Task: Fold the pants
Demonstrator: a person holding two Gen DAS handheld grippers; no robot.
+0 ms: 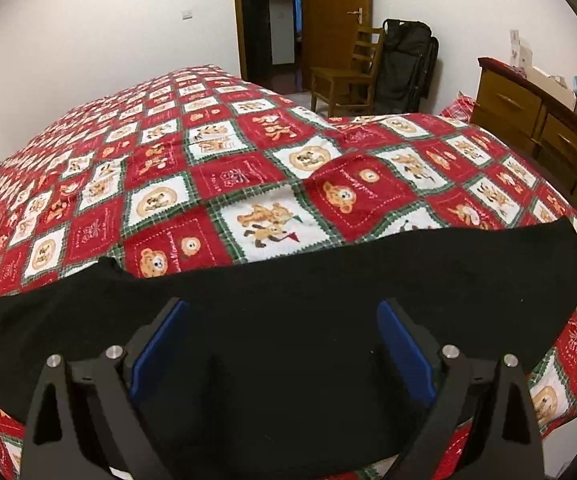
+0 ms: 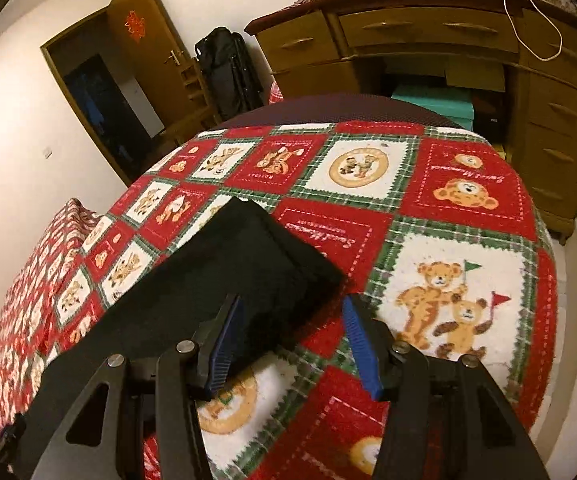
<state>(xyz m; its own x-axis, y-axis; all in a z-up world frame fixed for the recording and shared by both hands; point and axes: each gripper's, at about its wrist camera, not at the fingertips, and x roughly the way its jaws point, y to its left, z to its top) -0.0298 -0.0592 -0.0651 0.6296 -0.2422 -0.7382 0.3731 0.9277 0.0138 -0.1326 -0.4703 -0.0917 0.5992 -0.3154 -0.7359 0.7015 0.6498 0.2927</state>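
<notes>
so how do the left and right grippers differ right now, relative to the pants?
The left gripper hangs over the middle of the black pants; the right gripper sits at their folded corner, with one pad over the bear-print bedspread. The left jaws stand wider apart than the right. Shared: both are open, hold nothing, have blue pads and point down at the bed.

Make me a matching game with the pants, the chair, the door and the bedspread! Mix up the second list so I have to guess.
Things:
1. pants
2. chair
3. door
4. bedspread

Descriptions:
A. red, white and green squares with teddy bears
B. standing open, a red decoration on it
C. black, lying flat across the bed
D. wooden, empty, next to a black bag

Pairs: 1-C, 2-D, 3-B, 4-A
</notes>
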